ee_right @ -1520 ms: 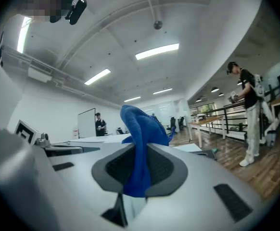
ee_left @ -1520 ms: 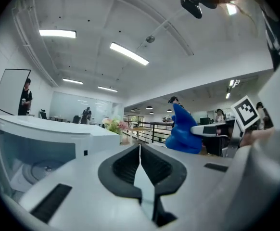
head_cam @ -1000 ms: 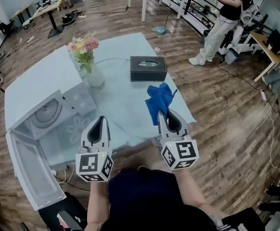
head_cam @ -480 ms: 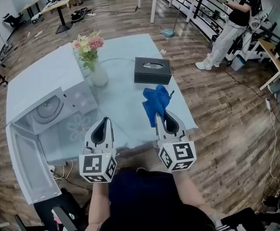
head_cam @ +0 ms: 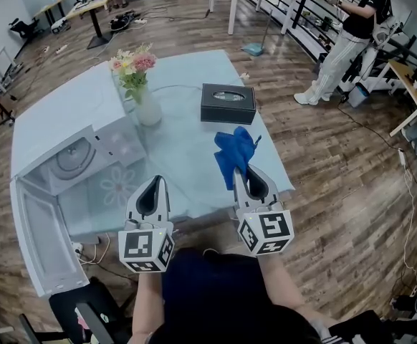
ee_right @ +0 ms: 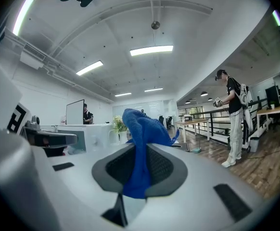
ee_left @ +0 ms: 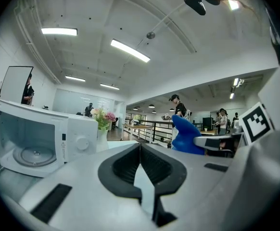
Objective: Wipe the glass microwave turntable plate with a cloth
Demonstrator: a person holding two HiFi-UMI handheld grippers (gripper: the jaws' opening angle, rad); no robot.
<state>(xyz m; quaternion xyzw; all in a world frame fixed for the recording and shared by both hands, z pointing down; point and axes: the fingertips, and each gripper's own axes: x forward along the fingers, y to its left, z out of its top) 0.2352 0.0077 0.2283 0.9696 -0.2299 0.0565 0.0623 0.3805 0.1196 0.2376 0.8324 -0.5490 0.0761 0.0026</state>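
The glass turntable plate [head_cam: 76, 158] lies inside the white microwave [head_cam: 115, 149] at the table's left, whose door [head_cam: 36, 242] hangs open toward me. It also shows in the left gripper view as a round plate [ee_left: 30, 155] on the oven floor. My right gripper [head_cam: 243, 170] is shut on a blue cloth [head_cam: 236, 151], which stands up from the jaws [ee_right: 140, 129] over the table's near right part. Beside it, in front of the microwave, my left gripper [head_cam: 153, 180] is shut with nothing in it [ee_left: 140, 146]. Both are held above the table's near edge.
A vase of flowers [head_cam: 144, 104] stands right of the microwave, and a dark tissue box [head_cam: 228, 102] sits beyond the cloth. The table wears a pale blue cover [head_cam: 187, 149]. A person [head_cam: 348, 34] stands at the far right by desks.
The head view has shifted a little. Both grippers stay about where they were, the right one still holding the blue cloth.
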